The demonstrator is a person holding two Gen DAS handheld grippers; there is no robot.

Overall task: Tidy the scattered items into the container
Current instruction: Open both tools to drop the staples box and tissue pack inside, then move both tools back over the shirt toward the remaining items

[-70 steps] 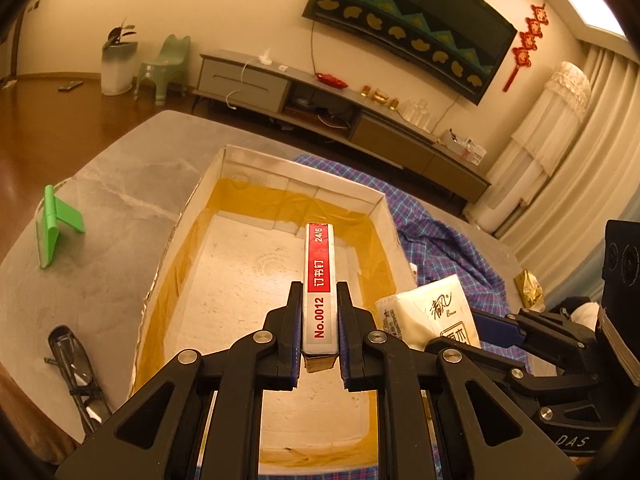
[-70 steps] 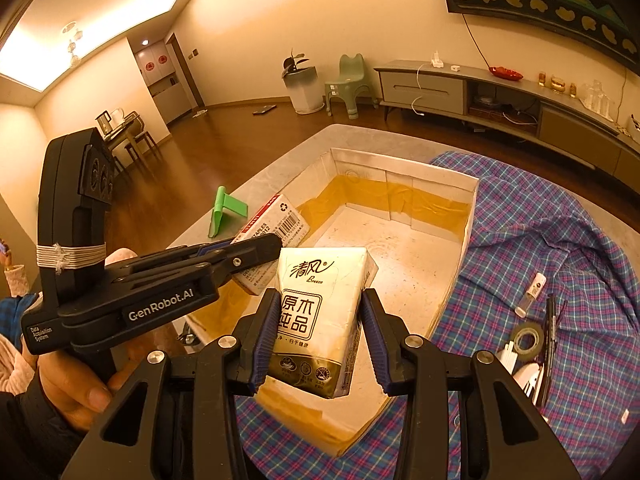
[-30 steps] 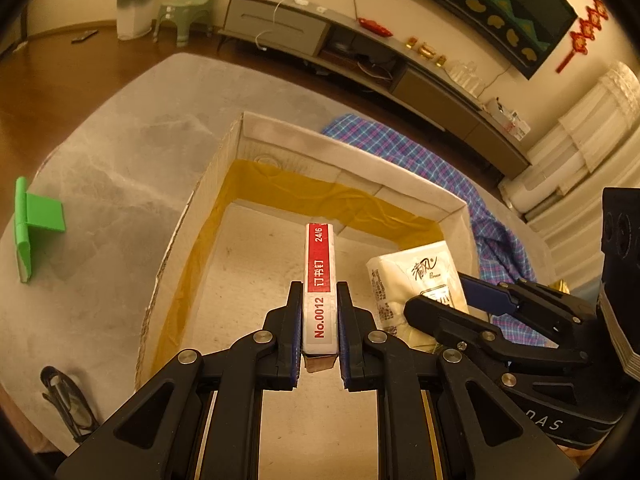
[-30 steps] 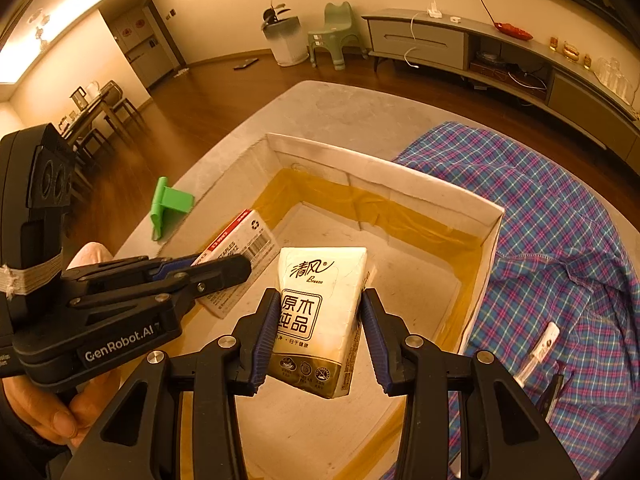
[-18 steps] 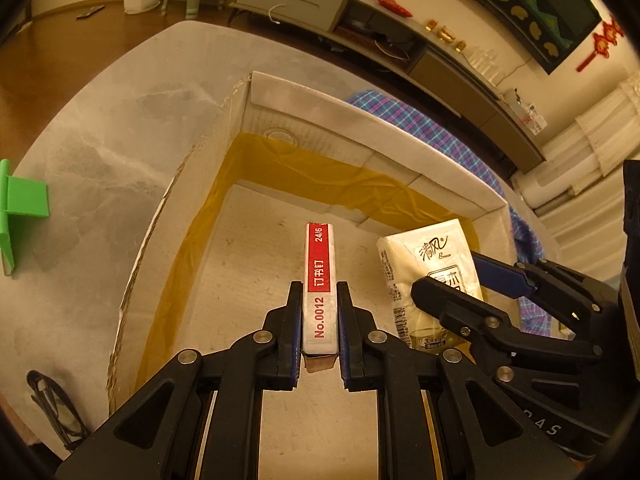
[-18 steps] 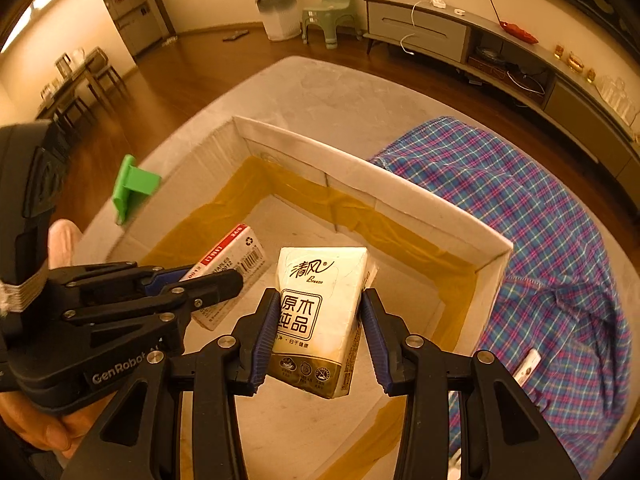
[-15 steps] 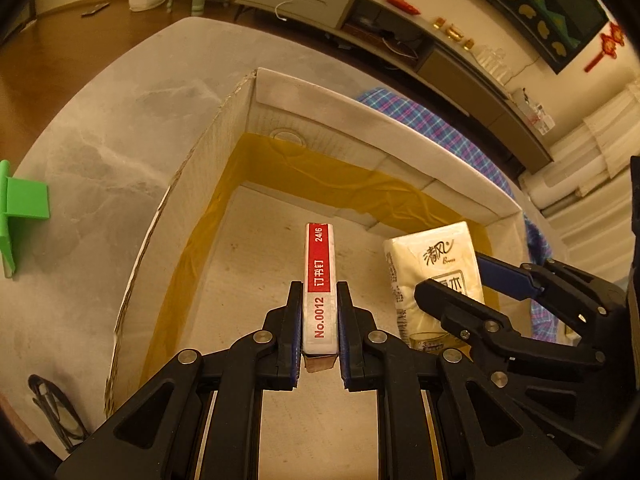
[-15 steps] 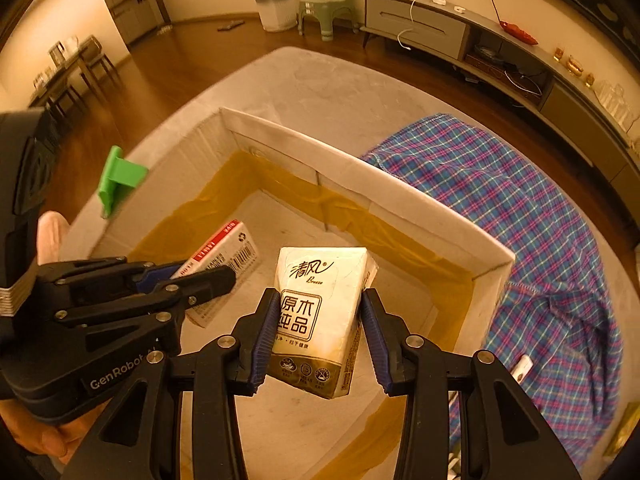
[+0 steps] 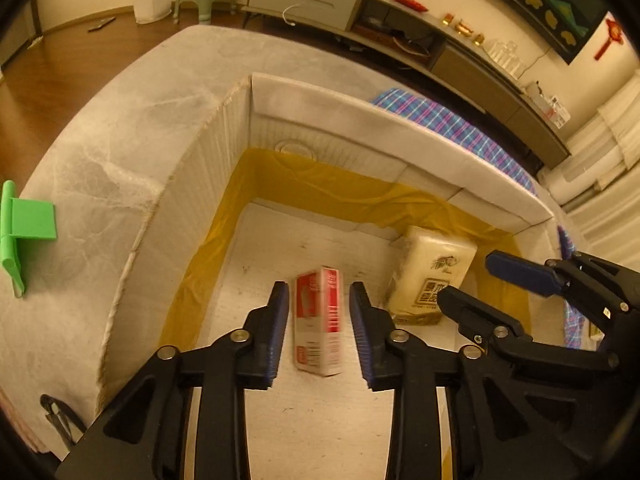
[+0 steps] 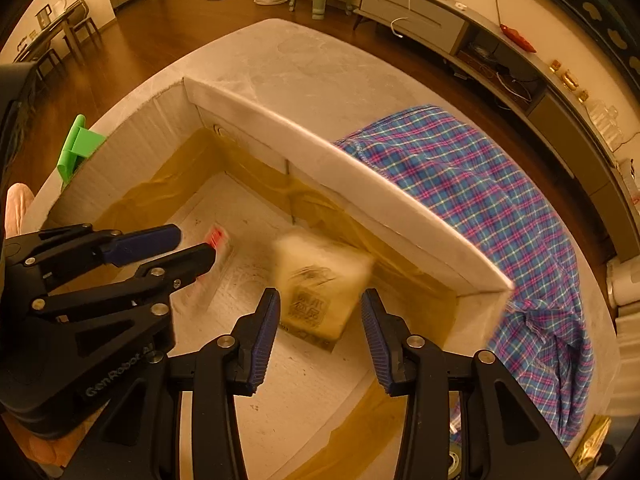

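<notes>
While both claws hang over the box (image 9: 400, 148), their jaws are opening and nothing is squeezed. The left claw (image 9: 319, 328) has let go of the red and white staple box (image 9: 318, 320), which shows blurred between the jaws with gaps on both sides (it looks to be dropping or just landing on the box floor). The right claw (image 10: 320, 322) has let go of the tissue pack (image 10: 320, 280), also blurred, near the far wall of the box.

To do this step well, I think both claws should open wide before lifting, so no pad drags a thing back out. Then lift straight up, clear of the box walls. Outside the box, a green stand (image 9: 24, 232) waits, and a checked cloth (image 10: 500, 184) lies beside the box.
</notes>
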